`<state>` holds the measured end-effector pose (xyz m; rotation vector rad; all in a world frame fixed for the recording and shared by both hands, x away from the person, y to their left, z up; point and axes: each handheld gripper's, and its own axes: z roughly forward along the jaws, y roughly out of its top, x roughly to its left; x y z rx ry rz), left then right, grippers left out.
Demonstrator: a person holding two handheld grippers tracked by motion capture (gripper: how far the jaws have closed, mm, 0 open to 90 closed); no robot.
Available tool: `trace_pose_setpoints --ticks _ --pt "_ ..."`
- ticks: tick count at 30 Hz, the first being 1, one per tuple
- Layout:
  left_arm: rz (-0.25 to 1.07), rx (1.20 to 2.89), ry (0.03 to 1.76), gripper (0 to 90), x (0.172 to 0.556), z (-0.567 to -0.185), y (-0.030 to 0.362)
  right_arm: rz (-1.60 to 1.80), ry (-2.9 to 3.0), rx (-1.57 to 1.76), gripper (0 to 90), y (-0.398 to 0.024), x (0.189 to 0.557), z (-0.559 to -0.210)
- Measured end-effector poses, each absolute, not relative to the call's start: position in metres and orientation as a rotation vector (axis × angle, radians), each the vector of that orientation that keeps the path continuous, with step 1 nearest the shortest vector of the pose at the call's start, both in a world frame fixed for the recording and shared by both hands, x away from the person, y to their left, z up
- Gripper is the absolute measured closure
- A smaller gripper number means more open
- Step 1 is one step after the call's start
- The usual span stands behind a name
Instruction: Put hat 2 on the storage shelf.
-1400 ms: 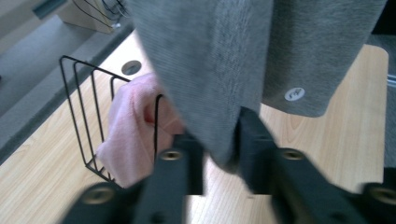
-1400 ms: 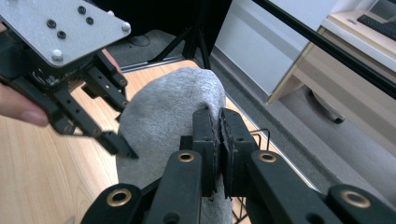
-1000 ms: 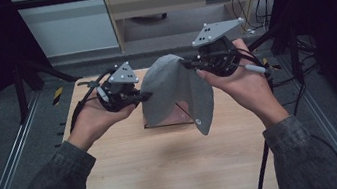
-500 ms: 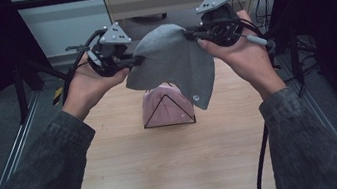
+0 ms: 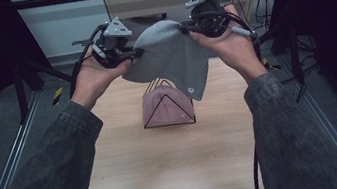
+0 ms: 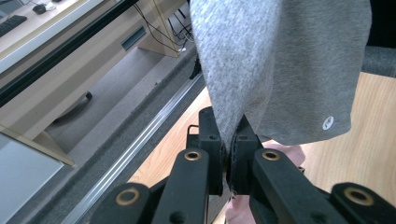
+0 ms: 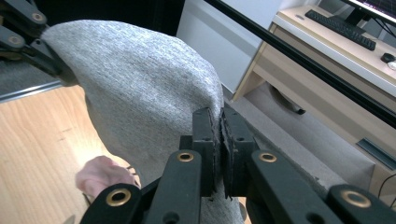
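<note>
Behind the hanging grey beanie (image 5: 171, 61), a half-hidden pink hat (image 5: 166, 107).

Both tongs, left (image 5: 138, 54) and right (image 5: 186, 28), rose and spread apart, lifting the grey hat (image 5: 169, 59) clear off the pink hat (image 5: 165, 106) on the wire stand.
</note>
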<state>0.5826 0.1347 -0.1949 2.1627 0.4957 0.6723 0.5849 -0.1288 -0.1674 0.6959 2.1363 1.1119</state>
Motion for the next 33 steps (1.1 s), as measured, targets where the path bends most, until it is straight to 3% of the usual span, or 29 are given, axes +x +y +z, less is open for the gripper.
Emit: trace_pose_setpoints --ticks 20,33 --pt "0.62 2.133 0.565 86.6 0.621 -0.234 0.141 1.068 2.188 0.738 85.8 -0.118 0.632 -0.193" --pt "0.636 2.194 0.578 86.6 0.62 -0.259 0.144 1.054 2.203 0.744 85.8 -0.111 0.626 -0.226"
